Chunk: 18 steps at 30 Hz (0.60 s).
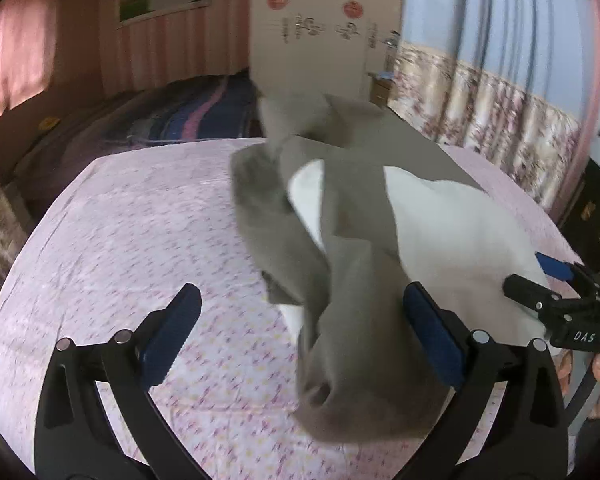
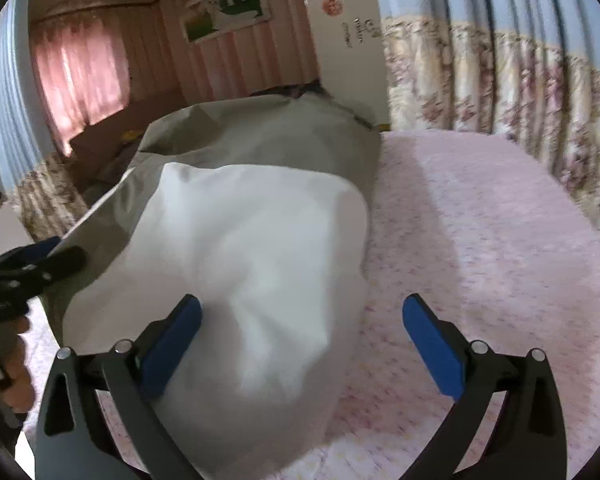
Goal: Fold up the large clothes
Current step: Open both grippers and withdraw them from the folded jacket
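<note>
A large grey-and-white garment (image 1: 352, 240) lies crumpled on a pink patterned bed (image 1: 140, 232). In the left wrist view a grey sleeve or leg hangs down between the fingers of my left gripper (image 1: 300, 320), which is open. In the right wrist view the white part of the garment (image 2: 240, 264) bulges between and beyond the fingers of my right gripper (image 2: 302, 320), also open. The right gripper shows at the right edge of the left wrist view (image 1: 540, 284), and the left gripper at the left edge of the right wrist view (image 2: 40, 260).
The bedsheet (image 2: 480, 240) spreads to the right of the garment. A floral curtain (image 2: 500, 80) hangs behind the bed. A second bed with a striped blanket (image 1: 196, 112) and a cupboard (image 1: 316, 28) stand farther back.
</note>
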{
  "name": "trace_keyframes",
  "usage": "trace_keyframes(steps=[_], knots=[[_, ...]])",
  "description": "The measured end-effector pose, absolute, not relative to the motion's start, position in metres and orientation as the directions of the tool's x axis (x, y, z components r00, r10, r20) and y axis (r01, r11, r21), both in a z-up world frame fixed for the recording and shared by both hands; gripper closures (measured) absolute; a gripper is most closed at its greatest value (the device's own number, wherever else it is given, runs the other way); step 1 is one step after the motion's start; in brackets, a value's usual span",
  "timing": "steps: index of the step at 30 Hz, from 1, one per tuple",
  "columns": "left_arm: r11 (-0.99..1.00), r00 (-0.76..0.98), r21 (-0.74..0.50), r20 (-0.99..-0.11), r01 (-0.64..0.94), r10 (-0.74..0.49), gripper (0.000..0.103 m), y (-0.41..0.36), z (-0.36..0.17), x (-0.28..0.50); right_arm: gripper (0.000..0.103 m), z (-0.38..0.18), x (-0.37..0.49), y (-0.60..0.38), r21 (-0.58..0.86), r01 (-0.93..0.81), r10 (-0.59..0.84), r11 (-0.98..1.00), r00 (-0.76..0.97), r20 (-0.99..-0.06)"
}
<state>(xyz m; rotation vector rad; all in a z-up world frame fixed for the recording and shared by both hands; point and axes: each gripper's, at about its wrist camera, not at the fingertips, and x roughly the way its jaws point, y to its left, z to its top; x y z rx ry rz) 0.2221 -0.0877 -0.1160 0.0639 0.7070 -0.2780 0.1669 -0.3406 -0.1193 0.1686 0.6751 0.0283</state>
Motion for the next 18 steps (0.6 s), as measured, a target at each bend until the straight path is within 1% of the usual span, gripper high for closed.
trace_keyframes(steps=[5, 12, 18], knots=[[0.977, 0.741, -0.008, -0.651, 0.211, -0.165, 0.003, -0.075, -0.105, 0.204, 0.002, -0.104, 0.143, -0.336, 0.087, 0.085, -0.015, 0.993, 0.794, -0.607], [0.984, 0.752, 0.017, -0.647, 0.178, -0.125, 0.003, -0.059, -0.087, 0.170, 0.002, -0.071, 0.107, -0.326, 0.077, 0.122, -0.059, 0.989, 0.826, -0.560], [0.987, 0.778, 0.044, -0.621, 0.153, -0.093, 0.003, -0.054, -0.071, 0.145, 0.002, -0.045, 0.083, -0.314, 0.064, 0.147, -0.093, 0.987, 0.849, -0.521]])
